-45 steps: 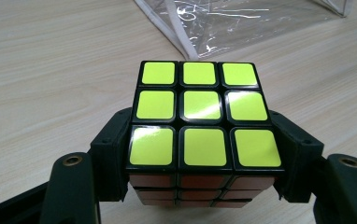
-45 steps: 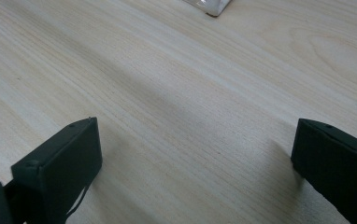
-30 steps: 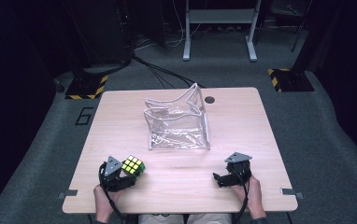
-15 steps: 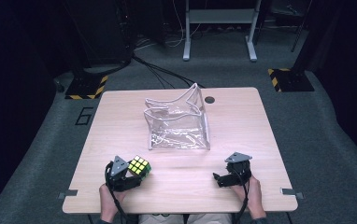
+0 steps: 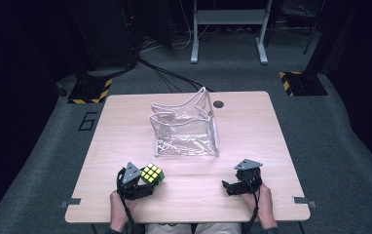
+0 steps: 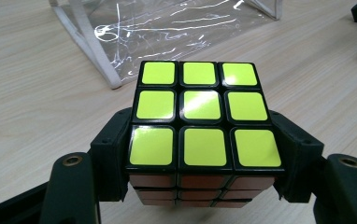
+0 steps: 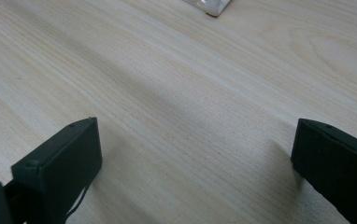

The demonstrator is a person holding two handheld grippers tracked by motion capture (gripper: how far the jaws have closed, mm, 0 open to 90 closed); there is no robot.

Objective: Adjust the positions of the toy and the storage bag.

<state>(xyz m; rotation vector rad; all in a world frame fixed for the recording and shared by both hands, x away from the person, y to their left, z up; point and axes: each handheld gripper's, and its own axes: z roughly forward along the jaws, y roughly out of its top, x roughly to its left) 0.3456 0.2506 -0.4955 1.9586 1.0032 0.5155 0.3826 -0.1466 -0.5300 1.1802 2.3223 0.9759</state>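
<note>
Item: one twisty puzzle cube with black edges and a yellow top face (image 6: 203,135), clamped between the two black jaws of the left tool (image 5: 142,184), which press its left and right sides; orange stickers show on the face nearest the camera in the left gripper view. Location: near-left part of the pale wooden tabletop (image 5: 252,126), near the front edge; whether the cube rests on the wood or is lifted just clear of it cannot be told. Item: one clear plastic pouch with white trim (image 5: 186,127), standing open at the middle of the tabletop, on the far side of the cube and well apart from it; contents: none visible through its walls. Item: right tool (image 5: 230,186), near-right, jaws wide apart with bare wood between them (image 7: 190,158), holding nothing. Progress, as judged: the grasp on the cube is made; the carry to the pouch and the placing inside appear not yet done, so the work stands at an early stage. Remaining, as judged: move the cube to the pouch mouth, lower it in, release.
</note>
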